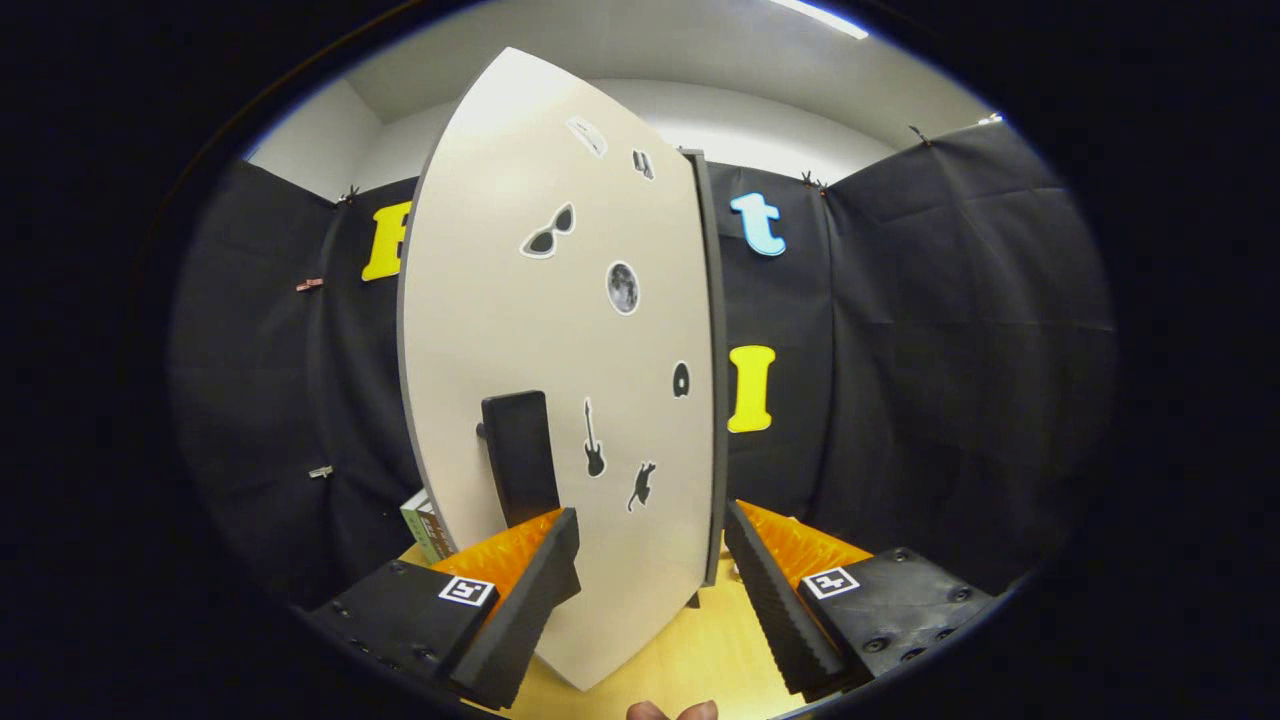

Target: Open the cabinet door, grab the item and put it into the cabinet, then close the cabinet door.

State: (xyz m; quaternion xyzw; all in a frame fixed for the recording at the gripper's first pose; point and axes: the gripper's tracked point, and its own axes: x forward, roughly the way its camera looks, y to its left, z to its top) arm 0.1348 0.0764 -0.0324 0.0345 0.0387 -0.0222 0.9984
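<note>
The tongs (pixel 650 590) stand wide, holding nothing, their fingers straddling the cabinet door (pixel 560 330) over the counter (pixel 690 650). Its dark handle (pixel 520 455) rises just beyond the left finger. A boxed item (pixel 425 525) lies behind the door's left edge.

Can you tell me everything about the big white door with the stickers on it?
The cabinet door is a flat, pale panel with a thin dark edge, looking like painted board. Small stickers dot its face: sunglasses, a moon, a guitar, a cat and more. A dark upright handle sticks out low down. The door stands upright, swung toward the camera, its lower part between the spread fingers of the hand-held gripper. Whether a finger touches it, I cannot tell. It hangs above a wooden tabletop.
</note>
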